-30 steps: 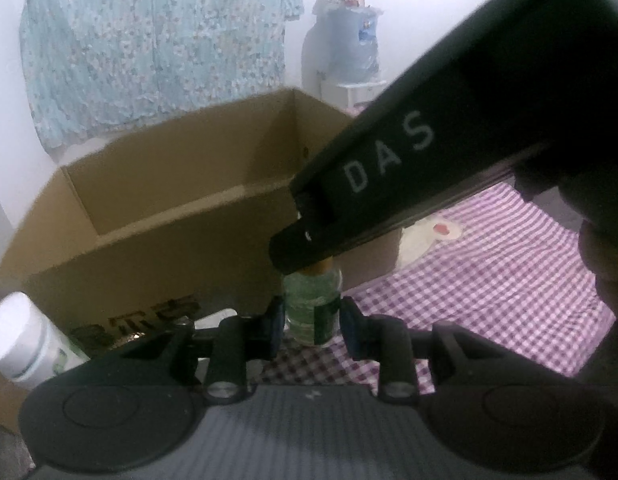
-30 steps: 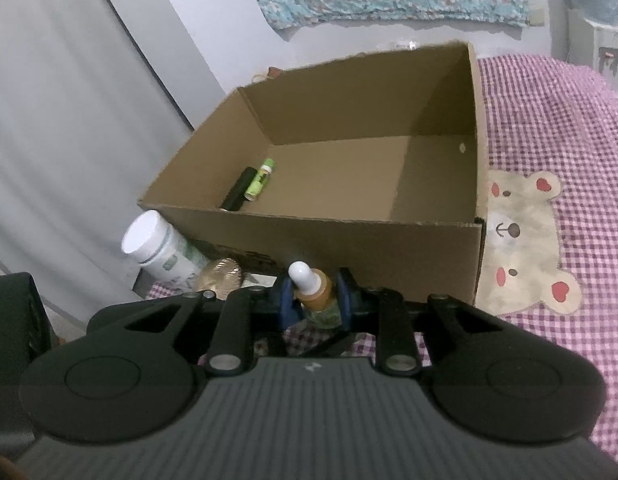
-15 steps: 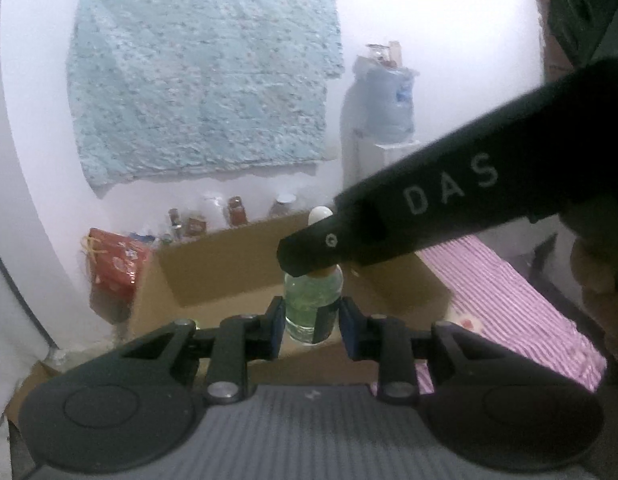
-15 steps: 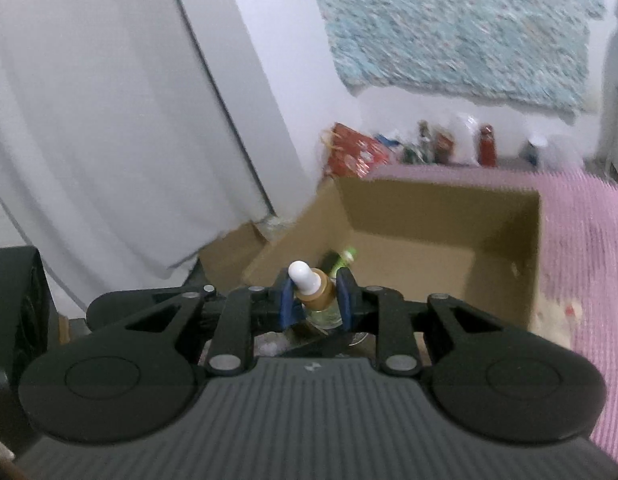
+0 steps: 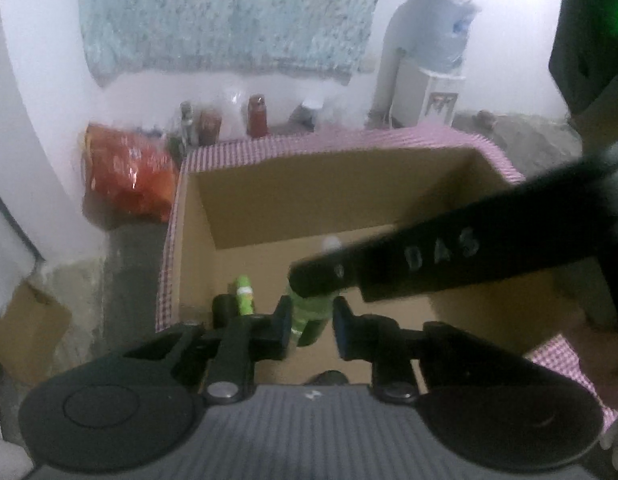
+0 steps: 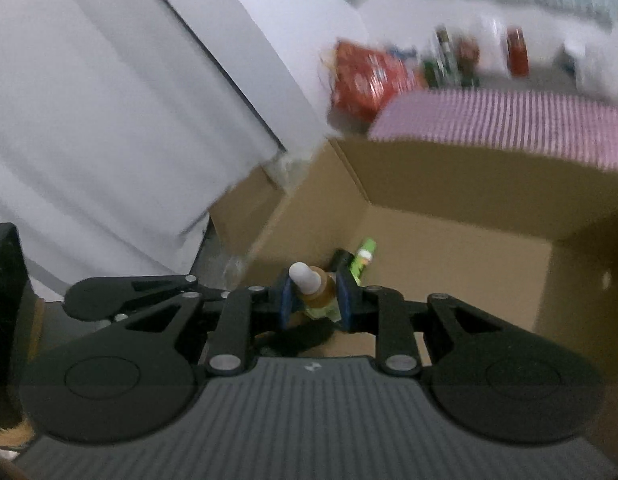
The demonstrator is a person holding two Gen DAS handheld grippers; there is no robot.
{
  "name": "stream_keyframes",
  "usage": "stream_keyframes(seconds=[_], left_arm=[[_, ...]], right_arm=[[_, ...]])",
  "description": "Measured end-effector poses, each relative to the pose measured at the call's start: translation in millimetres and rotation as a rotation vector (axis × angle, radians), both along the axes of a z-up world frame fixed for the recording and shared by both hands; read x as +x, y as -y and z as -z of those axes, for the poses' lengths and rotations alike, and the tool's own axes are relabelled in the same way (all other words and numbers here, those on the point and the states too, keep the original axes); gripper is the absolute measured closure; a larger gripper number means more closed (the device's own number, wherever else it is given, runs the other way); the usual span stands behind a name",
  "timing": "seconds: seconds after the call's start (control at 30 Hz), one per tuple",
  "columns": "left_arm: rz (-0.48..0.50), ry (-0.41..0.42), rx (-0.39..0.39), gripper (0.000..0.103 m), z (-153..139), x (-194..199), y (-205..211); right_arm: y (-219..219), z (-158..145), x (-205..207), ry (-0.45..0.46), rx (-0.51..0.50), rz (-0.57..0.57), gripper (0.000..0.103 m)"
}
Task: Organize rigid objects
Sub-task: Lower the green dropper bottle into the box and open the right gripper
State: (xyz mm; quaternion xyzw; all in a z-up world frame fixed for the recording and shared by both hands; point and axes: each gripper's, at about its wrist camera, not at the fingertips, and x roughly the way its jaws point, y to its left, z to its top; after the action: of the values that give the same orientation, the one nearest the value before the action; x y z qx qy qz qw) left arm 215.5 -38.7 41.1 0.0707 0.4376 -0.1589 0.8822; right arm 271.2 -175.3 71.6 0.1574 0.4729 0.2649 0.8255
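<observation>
Carried up from the cloth since a second ago, now over the box (image 5: 197,240): dropper bottle (image 6: 315,290), clamped neck-high by right gripper (image 6: 314,303); green body (image 5: 309,316) between left gripper (image 5: 309,328) pads, grip there unclear. Below, on box floor: green tube (image 5: 245,295), black tube (image 5: 224,309).

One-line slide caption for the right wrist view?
Right tongs grip a white-capped dropper bottle above the open cardboard box.
</observation>
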Motion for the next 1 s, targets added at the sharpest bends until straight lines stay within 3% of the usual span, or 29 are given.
stream_keyframes(seconds=[0.1, 0.3, 0.4, 0.47, 0.57, 0.73, 0.87, 1.0], left_arm=[[-0.013, -0.054, 0.006, 0.085, 15, 11, -6], [-0.021, -0.078, 0.013, 0.082, 27, 19, -14], [-0.032, -0.073, 0.007, 0.073, 25, 19, -17], [-0.037, -0.067, 0.001, 0.056, 23, 17, -15], [-0.038, -0.041, -0.015, 0.046, 16, 12, -18], [-0.041, 0.028, -0.039, 0.033, -6, -5, -21], [-0.045, 0.108, -0.074, 0.021, -30, -33, -27], [-0.057, 0.19, -0.133, 0.011, -53, -69, -33]], right_arm=[[-6, 28, 8, -0.062, 0.008, 0.005, 0.082], [-18, 51, 18, -0.115, 0.008, 0.005, 0.081], [-17, 55, 23, -0.136, 0.038, 0.003, 0.078], [-14, 56, 29, -0.148, 0.056, 0.005, 0.075], [-6, 54, 32, -0.151, 0.106, 0.023, 0.059], [14, 25, 17, -0.09, 0.16, 0.06, 0.054], [37, -14, -20, -0.005, 0.196, 0.076, 0.046], [63, -52, -75, 0.107, 0.161, 0.093, 0.023]])
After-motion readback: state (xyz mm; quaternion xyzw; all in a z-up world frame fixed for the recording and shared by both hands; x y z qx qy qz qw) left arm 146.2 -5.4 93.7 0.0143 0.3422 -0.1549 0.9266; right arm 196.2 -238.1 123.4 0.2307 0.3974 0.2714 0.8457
